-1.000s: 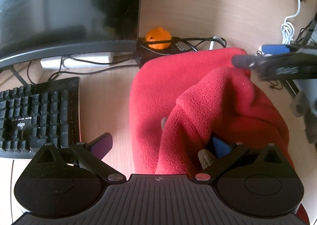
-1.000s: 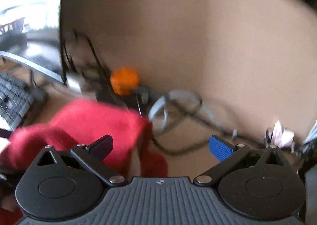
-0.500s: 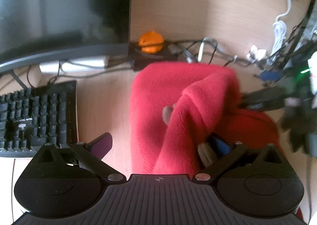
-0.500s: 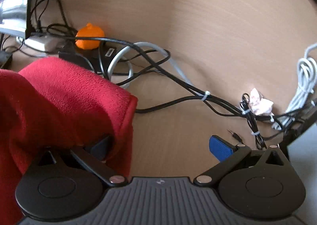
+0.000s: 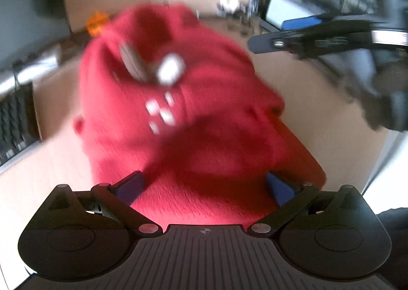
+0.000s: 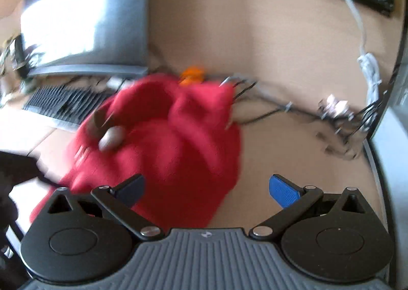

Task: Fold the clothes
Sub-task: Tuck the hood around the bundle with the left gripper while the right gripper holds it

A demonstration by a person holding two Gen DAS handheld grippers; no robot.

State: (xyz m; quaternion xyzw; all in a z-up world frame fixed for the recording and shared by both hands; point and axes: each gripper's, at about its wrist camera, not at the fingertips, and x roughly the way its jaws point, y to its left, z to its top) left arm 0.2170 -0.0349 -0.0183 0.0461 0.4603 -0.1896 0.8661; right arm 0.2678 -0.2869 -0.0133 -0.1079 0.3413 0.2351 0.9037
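- Both pairs of jaws stand wide apart: the left gripper (image 5: 204, 185) has its two fingers spread either side of a red fleece garment (image 5: 178, 111), the near hem lying between them and seeming to brush both tips, though motion blur makes actual contact hard to confirm.
- Nothing is pinched by the right gripper (image 6: 206, 188); its dark left finger (image 6: 130, 188) sits over the garment's edge, while its blue-padded right finger (image 6: 283, 191) hangs over bare desk (image 6: 293, 149).
- Seen from the left wrist camera, the right gripper (image 5: 318, 34) hovers to the right of the garment, clear of the cloth.
- Bunched in a loose heap, the red fleece garment (image 6: 165, 142) rests on the light wooden desk (image 5: 318, 111), its long axis running from the left gripper away toward the back wall, with a brown-and-white patch (image 5: 153, 65) and pale markings facing up.
- Behind the far end of the heap sits a small orange object (image 6: 192, 74), just beside a tangle of cables (image 6: 267, 103).
- Left of the garment lie a dark keyboard (image 6: 63, 103) and, behind it, a monitor (image 6: 84, 24).
- A white cord (image 6: 362, 42) hangs down the wall at the right.
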